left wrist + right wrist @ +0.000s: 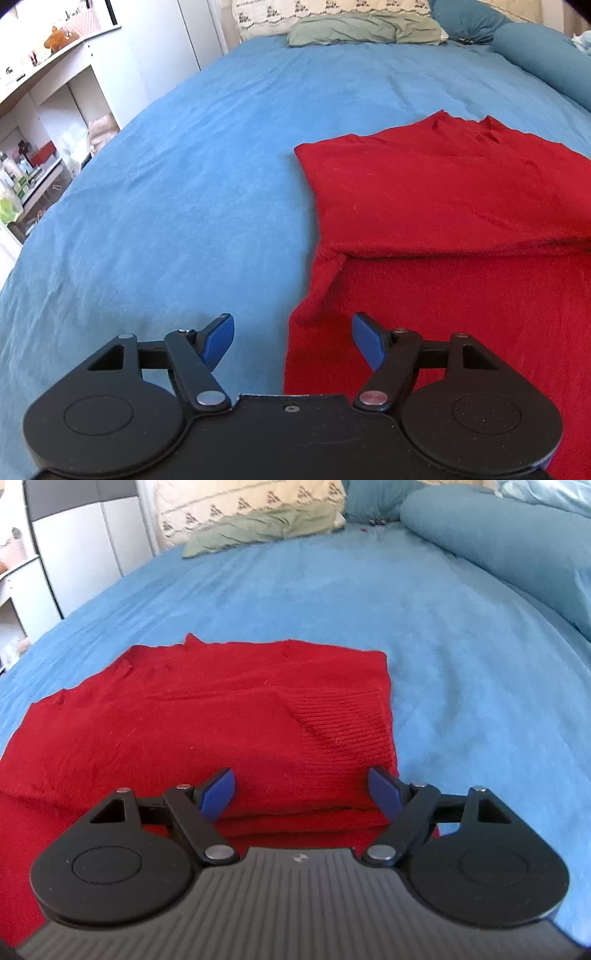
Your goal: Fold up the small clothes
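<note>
Red sweater (207, 716) on blue bedsheet (155, 206), mid-frame, folded edge crosswise just ahead of right gripper (301, 794); off lower right of left gripper (291, 343). Both jaws spread, empty. Right nearer.

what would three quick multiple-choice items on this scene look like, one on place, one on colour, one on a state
1. Where does the red sweater lie?
A. on the blue bedsheet
B. on a shelf
C. on the floor

2. What colour are the fingertip pads?
A. red
B. blue
C. white

3. How stands the left hand-held gripper?
A. shut on the sweater
B. shut on a pillow
C. open, holding nothing

Answers:
1 A: the sweater is spread on the sheet in both views.
2 B: both pads show blue.
3 C: a wide gap shows between its fingers, with nothing in it.
</note>
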